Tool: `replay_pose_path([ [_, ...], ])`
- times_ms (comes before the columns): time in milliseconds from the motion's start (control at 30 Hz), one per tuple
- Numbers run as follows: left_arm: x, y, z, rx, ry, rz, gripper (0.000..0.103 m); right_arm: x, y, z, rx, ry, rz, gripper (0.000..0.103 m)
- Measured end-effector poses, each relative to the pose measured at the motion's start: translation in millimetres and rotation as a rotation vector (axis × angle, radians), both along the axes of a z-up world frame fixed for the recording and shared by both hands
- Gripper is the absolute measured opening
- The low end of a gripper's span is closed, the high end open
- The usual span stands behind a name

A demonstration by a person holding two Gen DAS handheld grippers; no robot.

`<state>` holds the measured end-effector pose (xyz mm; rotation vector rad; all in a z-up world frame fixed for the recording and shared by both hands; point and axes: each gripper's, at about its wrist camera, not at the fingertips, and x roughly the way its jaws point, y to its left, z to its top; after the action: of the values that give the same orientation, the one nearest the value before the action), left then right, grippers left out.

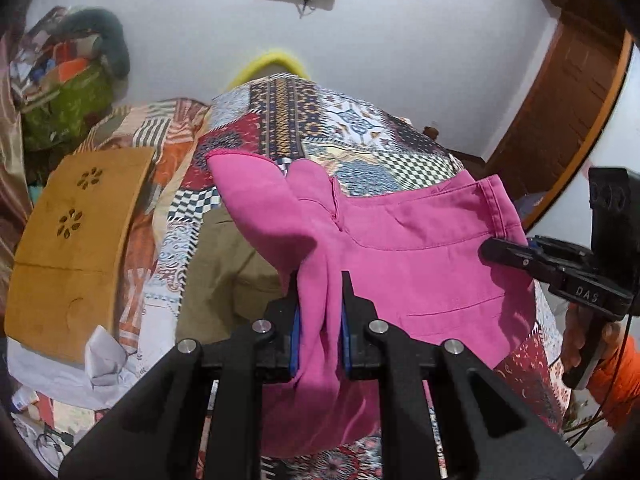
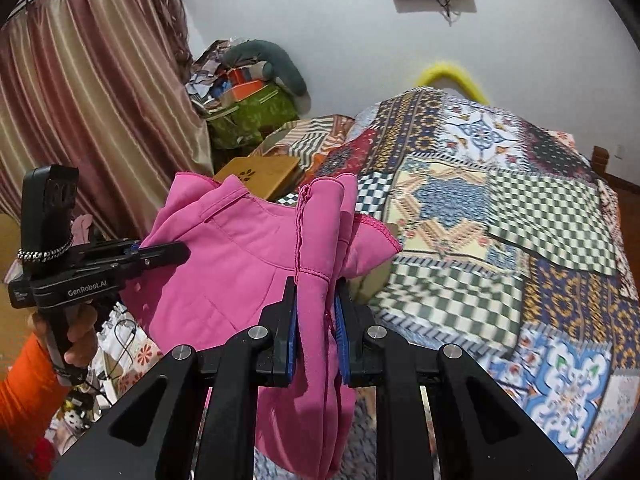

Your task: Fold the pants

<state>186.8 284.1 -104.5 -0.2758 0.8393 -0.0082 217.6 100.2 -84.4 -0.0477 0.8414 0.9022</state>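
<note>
The pink pants point(image 1: 408, 276) hang stretched between my two grippers above the bed. My left gripper point(image 1: 320, 292) is shut on a bunched fold of the pink cloth; the rest of the pants drape to its right. My right gripper point(image 2: 316, 300) is shut on another bunched edge of the pants point(image 2: 240, 256). In the left wrist view the right gripper point(image 1: 496, 250) shows at the right, clamped on the waistband. In the right wrist view the left gripper point(image 2: 176, 250) shows at the left, clamped on the cloth.
A bed with a patchwork quilt point(image 2: 500, 220) lies under the pants. A brown wooden lap board point(image 1: 76, 248) lies on the bed's left. A pile of bags and clothes point(image 2: 248, 92) sits by the curtain point(image 2: 88, 112). A wooden door point(image 1: 568, 96) is at right.
</note>
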Motion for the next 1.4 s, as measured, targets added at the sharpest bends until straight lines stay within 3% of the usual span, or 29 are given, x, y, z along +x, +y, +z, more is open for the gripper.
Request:
replay_pose_path([
  [267, 27, 47, -35, -0.043, 0.039, 0.031, 0.015, 23, 41, -25, -0.024, 0.032, 0.028, 0.014],
  [700, 72, 75, -95, -0.049, 0.089, 0.022, 0.016, 70, 69, -76, -0.09, 0.061, 0.013, 0.014],
  [767, 75, 77, -105, -0.031, 0.101, 0.024, 0.02, 74, 70, -87, -0.108, 0.081, 0.007, 0.014],
  [833, 77, 79, -113, -0.019, 0.109, 0.031, 0.031, 77, 70, -95, -0.123, 0.089, 0.004, 0.015],
  [1100, 76, 91, -128, -0.05, 0.136, 0.063, 0.051, 76, 69, -105, -0.174, 0.078, 0.009, 0.023],
  [1233, 70, 96, -125, -0.066, 0.141, 0.1, 0.054, 77, 63, -103, -0.196, 0.079, -0.016, 0.041],
  [1400, 59, 92, -110, -0.005, 0.138, 0.162, 0.058, 73, 49, -89, -0.186, 0.089, -0.039, 0.041],
])
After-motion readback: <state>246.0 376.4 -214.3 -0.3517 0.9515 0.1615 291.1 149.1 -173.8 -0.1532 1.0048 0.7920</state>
